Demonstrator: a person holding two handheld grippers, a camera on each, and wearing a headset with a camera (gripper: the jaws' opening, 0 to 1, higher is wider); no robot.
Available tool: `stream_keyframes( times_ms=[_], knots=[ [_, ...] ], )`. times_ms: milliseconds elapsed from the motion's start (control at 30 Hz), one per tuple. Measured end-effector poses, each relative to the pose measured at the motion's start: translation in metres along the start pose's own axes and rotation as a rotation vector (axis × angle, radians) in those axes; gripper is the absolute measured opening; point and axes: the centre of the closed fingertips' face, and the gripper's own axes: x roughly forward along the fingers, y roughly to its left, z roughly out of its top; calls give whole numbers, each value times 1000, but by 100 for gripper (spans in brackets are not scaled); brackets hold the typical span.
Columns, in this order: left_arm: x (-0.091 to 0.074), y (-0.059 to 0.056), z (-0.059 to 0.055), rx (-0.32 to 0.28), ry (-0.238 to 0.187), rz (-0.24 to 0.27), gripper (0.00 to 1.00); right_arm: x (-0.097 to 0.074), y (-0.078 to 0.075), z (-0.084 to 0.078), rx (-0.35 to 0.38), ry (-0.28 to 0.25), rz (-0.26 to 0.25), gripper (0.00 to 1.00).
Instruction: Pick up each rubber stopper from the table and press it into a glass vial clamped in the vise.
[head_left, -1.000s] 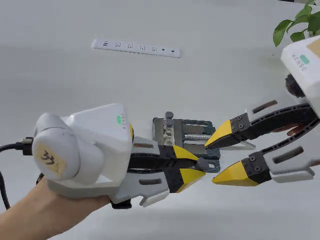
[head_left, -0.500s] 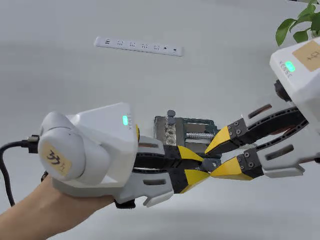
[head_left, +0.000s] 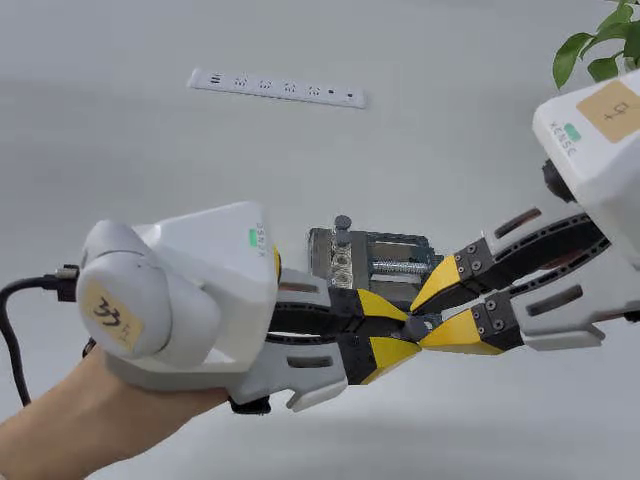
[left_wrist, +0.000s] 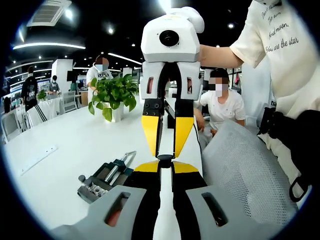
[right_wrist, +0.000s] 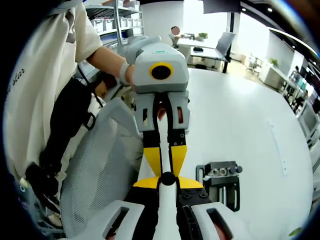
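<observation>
The rubber stopper (head_left: 421, 325) is held clear of the tabletop (head_left: 150, 160) at centre right of the head view, just below the vise (head_left: 385, 243) in the frame. It is pinched between the almost closed tips of the left tongs (head_left: 408, 331), which are carried by a hand (head_left: 70, 430) at lower left. The right tongs (head_left: 420, 322), seen at the right edge, are set tip to tip against them, jaws narrowed around the same stopper; whether it is gripped by them cannot be told. Glass vials (head_left: 340, 263) are clamped in the vise, with a dark cap (head_left: 343, 222) seen on top
</observation>
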Motion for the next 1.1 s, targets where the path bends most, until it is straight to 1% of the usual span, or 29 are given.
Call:
stream_keyframes(
  times_ms=[200, 300, 367, 400, 433, 467, 567, 667, 767, 833, 867, 933, 967, 1033, 1100],
  knots=[
    [0, -2, -1, -14, -3, -1, 4, 2, 1, 0, -10, 9, 3, 8],
    [0, -3, 0, -16, -6, 0, 4, 1, 1, 0, -28, 13, 3, 8],
    [1, -3, -1, -22, -5, -2, 4, 3, 4, 0, -31, 20, 3, 7],
    [1, -4, -1, -25, -6, -5, 4, 4, 6, 0, -53, 27, 8, 8],
    [2, -5, 0, -44, -8, -6, 4, 5, 6, -1, -81, 39, 5, 8],
    [2, -5, 0, -27, -13, -7, 4, 5, 7, -1, -77, 46, 0, 8],
    [2, -5, -1, -27, -12, -3, 4, 5, 6, -2, -73, 48, -7, 8],
    [3, -7, -1, -14, -10, -8, 4, 4, 7, -2, -62, 50, 2, 8],
    [4, -7, -1, 6, -3, -8, 4, 5, 7, -3, -65, 61, 1, 8],
    [5, -7, -2, 12, -3, -8, 3, 4, 7, -4, -50, 62, 6, 7],
    [5, -6, -2, 30, -2, -6, 3, 3, 6, -4, -43, 58, 10, 7],
    [5, -7, -1, 32, 1, -7, 3, 3, 6, -4, -21, 48, 18, 7],
    [4, -7, -1, 28, 1, -7, 3, 3, 6, -4, -22, 45, 20, 7],
    [4, -7, 0, 35, -5, -10, 3, 2, 6, -3, -6, 40, 23, 7],
    [4, -6, 0, 23, -5, -4, 3, 2, 5, -2, -3, 40, 19, 7]
  ],
)
